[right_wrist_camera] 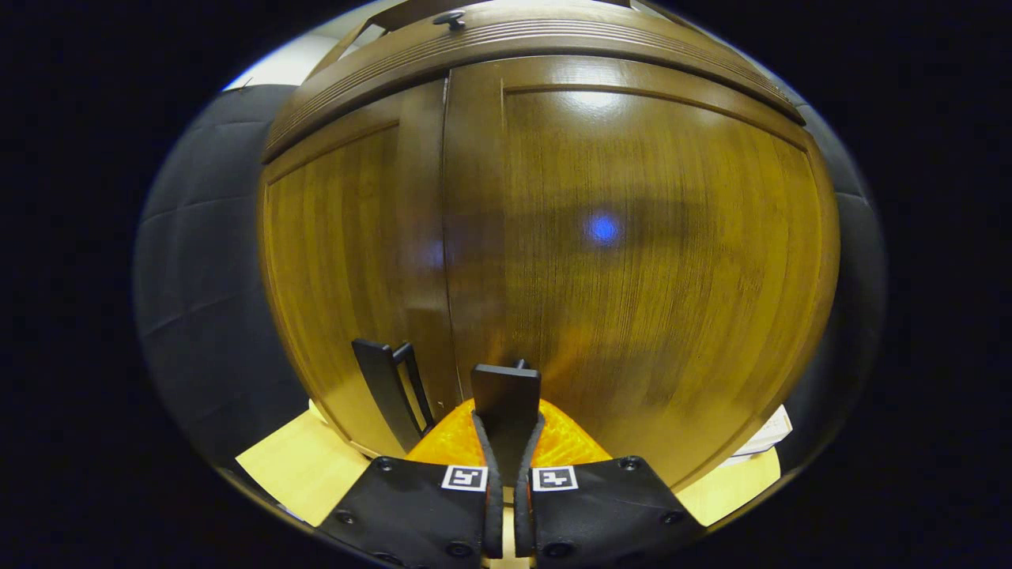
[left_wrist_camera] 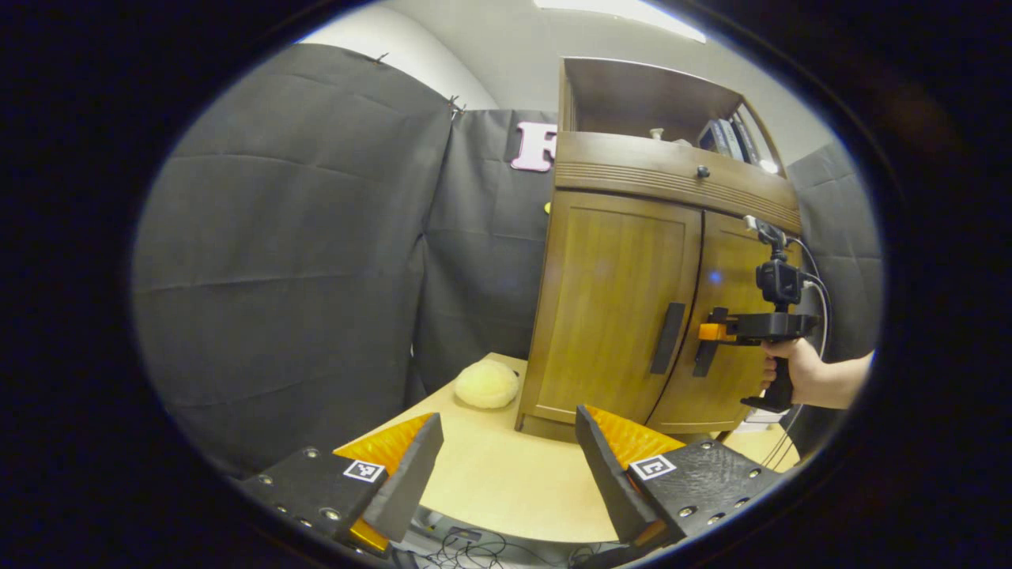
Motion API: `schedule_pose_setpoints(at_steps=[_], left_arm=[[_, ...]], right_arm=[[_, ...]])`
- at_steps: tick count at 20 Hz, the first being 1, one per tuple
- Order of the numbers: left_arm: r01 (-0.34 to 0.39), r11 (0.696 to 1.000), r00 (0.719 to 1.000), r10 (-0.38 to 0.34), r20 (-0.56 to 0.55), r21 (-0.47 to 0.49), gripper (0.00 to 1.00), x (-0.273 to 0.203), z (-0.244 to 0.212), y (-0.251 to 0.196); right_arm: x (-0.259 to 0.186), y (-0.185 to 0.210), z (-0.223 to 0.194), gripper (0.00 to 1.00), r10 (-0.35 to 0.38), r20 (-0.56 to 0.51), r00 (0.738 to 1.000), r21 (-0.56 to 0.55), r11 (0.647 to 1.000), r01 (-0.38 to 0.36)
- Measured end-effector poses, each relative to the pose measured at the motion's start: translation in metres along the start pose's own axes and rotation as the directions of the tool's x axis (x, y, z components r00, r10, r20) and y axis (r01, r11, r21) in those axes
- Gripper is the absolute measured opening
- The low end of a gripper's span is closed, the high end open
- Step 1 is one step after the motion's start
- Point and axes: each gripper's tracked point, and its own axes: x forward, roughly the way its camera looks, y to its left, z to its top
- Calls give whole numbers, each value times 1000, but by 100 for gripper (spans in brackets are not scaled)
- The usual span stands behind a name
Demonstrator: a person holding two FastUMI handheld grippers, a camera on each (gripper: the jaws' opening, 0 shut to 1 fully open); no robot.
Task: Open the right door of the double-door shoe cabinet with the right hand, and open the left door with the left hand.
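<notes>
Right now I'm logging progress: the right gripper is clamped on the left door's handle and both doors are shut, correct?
Not quite. The right gripper is clamped on the right door's handle, as the right gripper view shows; the left door's handle stands untouched beside it. Both doors are shut.

My fingers (right_wrist_camera: 506, 466) cover the lower part of the right door handle (right_wrist_camera: 506, 391) (its mount behind is hidden); the shelf items (left_wrist_camera: 723, 136) are too small to identify.

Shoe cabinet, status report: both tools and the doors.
Right tool shut on right door handle. Left tool open, off the cabinet. Both doors closed. Nothing in the way.
</notes>
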Motion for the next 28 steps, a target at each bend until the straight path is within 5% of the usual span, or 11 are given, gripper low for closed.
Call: schedule_pose_setpoints(at_steps=[16, 28], left_arm=[[141, 990, 990, -141, -10, 19, 98, -43, -9, -13], [319, 948, 947, -318, -46, 4, 98, -32, -13, -75]], right_arm=[[-11, 0, 14, 7, -15, 3, 1000, 36, 999, 15], [-8, -2, 15, 7, 2, -32, 999, 48, 999, 0]])
